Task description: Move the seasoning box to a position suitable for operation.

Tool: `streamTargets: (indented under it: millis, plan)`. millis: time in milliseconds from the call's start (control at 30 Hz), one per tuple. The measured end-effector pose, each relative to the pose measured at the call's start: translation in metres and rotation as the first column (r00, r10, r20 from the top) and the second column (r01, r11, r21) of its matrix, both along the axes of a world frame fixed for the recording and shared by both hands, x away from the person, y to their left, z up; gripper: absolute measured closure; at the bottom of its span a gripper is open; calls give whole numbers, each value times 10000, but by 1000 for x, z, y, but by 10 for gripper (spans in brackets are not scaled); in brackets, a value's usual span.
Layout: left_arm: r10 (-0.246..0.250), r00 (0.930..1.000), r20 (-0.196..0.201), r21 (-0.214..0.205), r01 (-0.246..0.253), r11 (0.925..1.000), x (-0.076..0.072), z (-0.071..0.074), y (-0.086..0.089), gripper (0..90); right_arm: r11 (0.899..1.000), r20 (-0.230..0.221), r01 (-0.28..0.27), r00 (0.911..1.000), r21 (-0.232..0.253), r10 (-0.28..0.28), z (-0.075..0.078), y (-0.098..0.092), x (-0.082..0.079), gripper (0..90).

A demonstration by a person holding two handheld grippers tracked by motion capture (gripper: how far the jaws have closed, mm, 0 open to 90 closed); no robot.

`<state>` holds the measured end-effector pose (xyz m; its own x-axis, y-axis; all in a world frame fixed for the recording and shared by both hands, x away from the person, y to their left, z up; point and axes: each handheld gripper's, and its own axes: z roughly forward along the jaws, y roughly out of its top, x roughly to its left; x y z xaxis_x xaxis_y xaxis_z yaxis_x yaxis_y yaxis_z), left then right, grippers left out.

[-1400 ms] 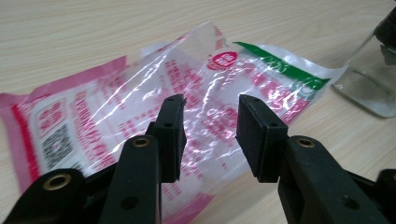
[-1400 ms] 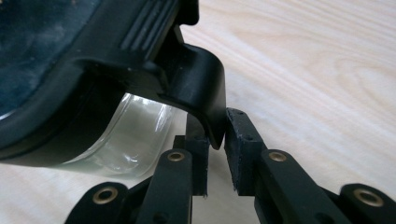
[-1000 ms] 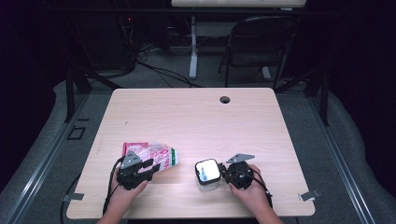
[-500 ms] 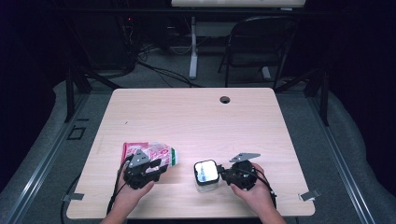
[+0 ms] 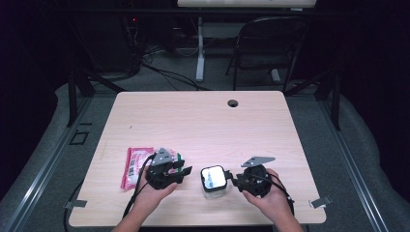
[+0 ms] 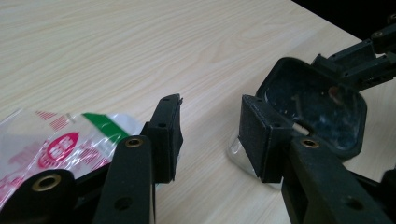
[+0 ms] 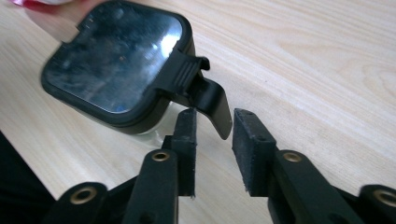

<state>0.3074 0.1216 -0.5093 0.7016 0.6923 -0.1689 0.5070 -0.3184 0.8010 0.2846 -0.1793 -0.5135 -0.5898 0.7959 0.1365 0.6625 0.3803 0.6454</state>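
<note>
Container (image 5: 213,180), a small square one with a clear body and a black lid (image 7: 116,60), stands near the front edge of the worktop (image 5: 203,121), between the two hands. A pink and green snack packet (image 5: 133,166) lies flat to its left, partly under the left hand.

The left gripper (image 5: 186,173) is open with nothing between its pads, and the container is just beside its right jaw. It should close across the clear body below the lid and steady it.

The right gripper (image 7: 212,126) has just been opening its jaws. The lid's black latch (image 7: 205,100) hangs at their tips, unpinched. It should probably close squarely on that tab, near its free end, and lift gently; a skewed pinch could tip the container.
</note>
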Motion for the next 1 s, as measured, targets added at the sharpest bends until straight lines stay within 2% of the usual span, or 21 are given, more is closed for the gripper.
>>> streamTargets:
  millis: [100,233,300,433,467,500,633,667,700,767,900,1000]
  plan:
    - [-196,9997,-177,25,196,9998,3,2,-10,620,9998,-39,126,9999,162,-126,9,-3,-1,749]
    - [-413,9990,-171,154,415,9990,2,3,-16,655,9988,-150,285,9995,404,-279,14,-7,0,776]
    - [-522,9986,-100,197,524,9984,-2,3,-17,691,9965,-262,450,9987,698,-432,19,-9,2,793]
    - [-605,9981,-107,107,606,9981,-6,1,-16,729,9953,-51,521,9986,820,-519,23,-8,2,810]
    - [-619,9980,-132,127,621,9980,-6,0,-15,762,9952,-11,561,9984,798,-562,25,-7,2,815]
    - [-636,9979,-149,98,638,9979,-8,-2,-15,781,9937,203,644,9976,918,-665,27,-5,2,837]
    - [-745,9969,-246,191,749,9970,-10,-4,-14,834,9905,442,762,9957,1142,-817,27,-1,3,858]
    - [-682,9975,-161,248,686,9973,-11,-5,-15,860,9914,487,734,9957,1088,-790,27,1,3,865]
    - [-863,9958,-290,232,870,9959,-12,-5,-15,870,9903,546,762,9951,1159,-829,27,2,4,867]
    - [-898,9956,-266,238,904,9956,-13,-6,-16,878,9907,590,718,9951,1155,-790,26,3,4,867]
    - [-990,9946,-314,312,1000,9945,-16,-7,-16,895,9914,559,669,9957,1128,-735,24,6,7,858]
    - [-1107,9932,-365,352,1120,9931,-17,-9,-16,897,9896,439,650,9965,1286,-712,22,7,9,846]
